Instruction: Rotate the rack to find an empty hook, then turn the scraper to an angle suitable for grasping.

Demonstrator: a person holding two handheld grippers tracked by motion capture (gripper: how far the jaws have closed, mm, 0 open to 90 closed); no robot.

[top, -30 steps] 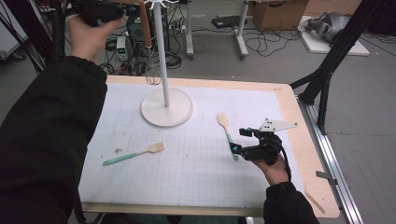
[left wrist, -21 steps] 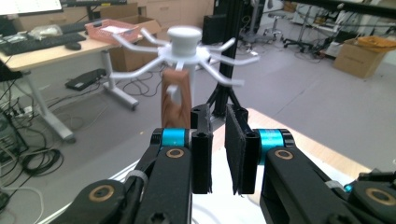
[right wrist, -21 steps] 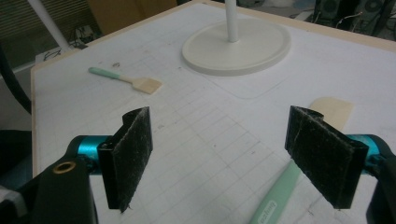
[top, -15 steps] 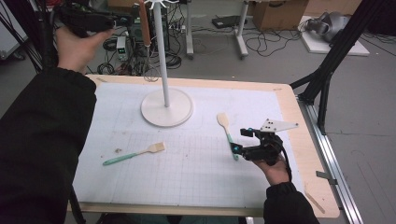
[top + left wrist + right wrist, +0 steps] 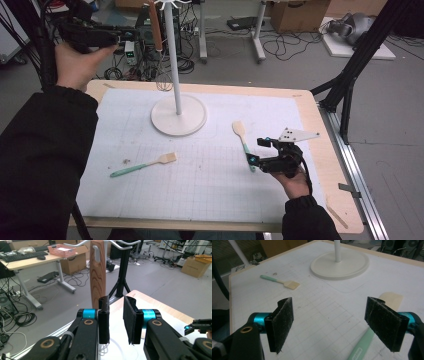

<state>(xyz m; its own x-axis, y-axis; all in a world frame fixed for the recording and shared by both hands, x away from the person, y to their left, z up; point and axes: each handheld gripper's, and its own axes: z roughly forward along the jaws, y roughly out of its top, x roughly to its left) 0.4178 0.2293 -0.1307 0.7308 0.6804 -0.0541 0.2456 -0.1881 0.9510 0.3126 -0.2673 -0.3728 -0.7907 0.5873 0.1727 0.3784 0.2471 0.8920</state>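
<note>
Your left tool (image 5: 116,320) has just been parting, nothing between its pads
It drew leftward from the hanging wooden utensil (image 5: 97,272); your right tool (image 5: 335,325) stays released

A wooden table (image 5: 327,150) is carrying a white gridded mat (image 5: 200,175) covering most of its surface. A white stand (image 5: 178,115) is sitting near the far edge, one spatula (image 5: 144,165) is lying toward the left edge, and another spatula (image 5: 242,136) is lying toward the right edge
</note>
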